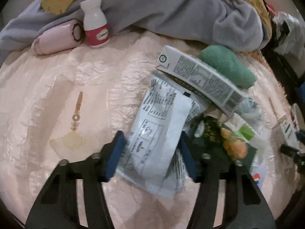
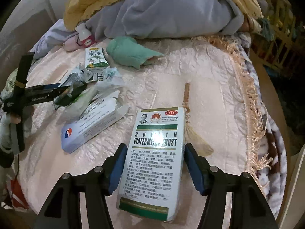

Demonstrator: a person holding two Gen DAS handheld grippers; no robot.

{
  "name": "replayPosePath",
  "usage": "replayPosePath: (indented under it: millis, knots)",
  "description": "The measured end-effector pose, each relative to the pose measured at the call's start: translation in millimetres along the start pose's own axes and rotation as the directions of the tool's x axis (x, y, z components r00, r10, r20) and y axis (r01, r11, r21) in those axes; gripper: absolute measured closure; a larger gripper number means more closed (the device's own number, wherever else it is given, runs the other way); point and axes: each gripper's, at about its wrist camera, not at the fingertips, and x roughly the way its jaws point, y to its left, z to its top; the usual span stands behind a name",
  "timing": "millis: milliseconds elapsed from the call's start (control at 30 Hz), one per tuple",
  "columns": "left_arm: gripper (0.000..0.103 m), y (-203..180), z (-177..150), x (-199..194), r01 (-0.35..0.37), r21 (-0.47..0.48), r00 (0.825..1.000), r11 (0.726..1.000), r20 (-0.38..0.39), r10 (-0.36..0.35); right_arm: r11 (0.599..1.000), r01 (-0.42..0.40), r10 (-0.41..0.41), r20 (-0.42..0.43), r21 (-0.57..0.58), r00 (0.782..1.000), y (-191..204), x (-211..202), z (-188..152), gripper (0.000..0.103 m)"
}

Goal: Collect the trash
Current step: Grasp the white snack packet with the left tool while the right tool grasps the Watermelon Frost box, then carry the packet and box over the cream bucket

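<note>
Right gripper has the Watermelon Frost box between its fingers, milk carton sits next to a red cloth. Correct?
Not quite: the cloth beside the milk carton is green, as the right wrist view shows. The Watermelon Frost box is between the right gripper fingers.

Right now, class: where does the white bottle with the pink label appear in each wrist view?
Left wrist: white bottle upper left, upright beside the pink roll.
Right wrist: white bottle upper left, small, tilted.
Shared landmark: green cloth.
</note>
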Motion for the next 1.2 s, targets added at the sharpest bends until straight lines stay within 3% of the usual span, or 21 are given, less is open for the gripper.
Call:
replayPosePath:
  millis: [133, 367, 700, 1200]
  knots:
    - [0.062, 2.3, -8.4, -30.8, -0.025, -0.038, 0.999, 0.999, 0.045, 0.027, 0.999, -0.049, 0.049, 0.049, 0.012, 0.998, -1.3, -12.6, -3.8, 0.049]
    - [0.062, 0.1, -22.6, -99.6, 0.027, -0.135, 0.988, 0.99, 0.155, -0.006, 0.991, -0.132, 0.13, 0.142, 0.002, 0.981, 5.3, -61.7, -16.8, 0.049]
    - [0.062, -87.1, -43.7, -129.9, 0.108, -0.024, 0.98, 0.994, 0.173, -0.102, 0.995, -0.103, 0.1, 0.186, 0.008, 0.977, -1.4, -96.3, -45.3, 0.049]
    - [0.062, -241.0, -50.0, -115.0, 0.137, 0.186, 0.974, 0.973, 0.152, -0.166, 0.992, 0.005, -0.035, 0.235, 0.124, 0.971, -77.2, -147.2, -91.4, 0.049]
